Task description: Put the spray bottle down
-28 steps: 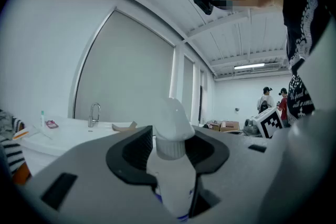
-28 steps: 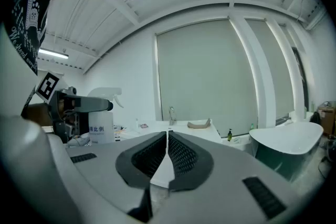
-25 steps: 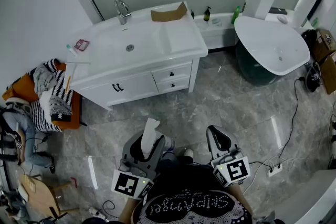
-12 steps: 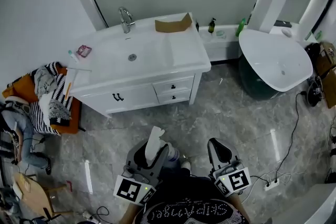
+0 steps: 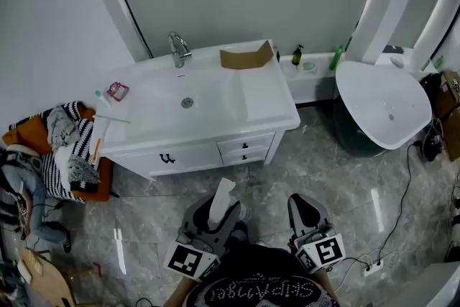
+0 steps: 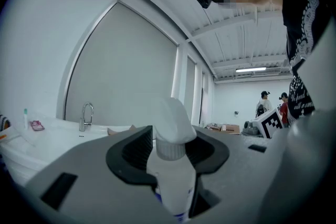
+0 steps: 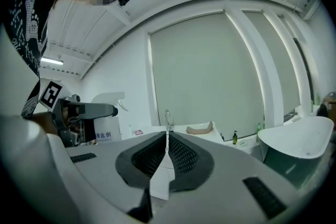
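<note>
The left gripper [image 5: 214,208] is clenched on the white spray bottle [image 6: 170,181]. The bottle stands upright between its jaws, spray head above them, and is held over the grey floor [image 5: 323,162], near the person and short of the white vanity surface [image 5: 266,101] further away. The right gripper [image 7: 167,136] is just to the right, jaws pressed together and empty.

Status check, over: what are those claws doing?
Left gripper shut on spray bottle, not yet set down. Right gripper shut, empty. Vanity ahead, cardboard piece on top.
</note>
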{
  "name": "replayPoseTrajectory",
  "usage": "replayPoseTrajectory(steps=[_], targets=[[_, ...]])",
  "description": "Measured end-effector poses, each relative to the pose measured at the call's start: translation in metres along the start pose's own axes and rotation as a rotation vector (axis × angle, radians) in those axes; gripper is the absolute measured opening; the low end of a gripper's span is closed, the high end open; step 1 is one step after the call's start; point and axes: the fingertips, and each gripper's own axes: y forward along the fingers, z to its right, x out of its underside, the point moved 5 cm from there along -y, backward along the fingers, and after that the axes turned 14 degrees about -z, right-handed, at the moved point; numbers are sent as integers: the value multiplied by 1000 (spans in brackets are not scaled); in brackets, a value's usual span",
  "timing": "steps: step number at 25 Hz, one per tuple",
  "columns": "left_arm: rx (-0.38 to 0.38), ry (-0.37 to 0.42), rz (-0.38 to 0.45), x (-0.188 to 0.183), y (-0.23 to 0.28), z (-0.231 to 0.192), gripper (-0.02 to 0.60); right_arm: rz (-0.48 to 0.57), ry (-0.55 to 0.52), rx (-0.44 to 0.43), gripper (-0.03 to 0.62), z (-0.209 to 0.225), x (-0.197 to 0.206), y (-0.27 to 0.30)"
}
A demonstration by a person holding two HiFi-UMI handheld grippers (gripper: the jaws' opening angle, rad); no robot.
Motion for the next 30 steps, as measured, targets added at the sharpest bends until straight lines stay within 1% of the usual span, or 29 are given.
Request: replayPoseTrajectory(steps=[2,6,11,14,18,22,24,27,30], targets=[[15,-10,10,-8,6,-12,176,-5,-5,10,28,0,-7,12],[35,2,-12,-10,14,-38,176,-11,6,39,28,0,-14,33],[57,-8,0,-16,28,-60,176,-25,60,92,28,5,-9,49],[71,8,-35,-13,37,-70,176,-44,70,108,27,9,-6,56],[90,-2,-52,-13,54,-75,176,-72,86,121,26,21,-2,63],[96,-23,-58,-19,78,-77,176,-82,78,102,28,42,-6,79],[81,-42,-40,-27,92,-78,176,-81,67,86,28,55,-14,89],[56,-31,-14,-37,114,-82,176,-83,60,54,28,80,-25,108],[23,-57,17,-55,140,-85,176,-69,53,16,28,107,-41,126]])
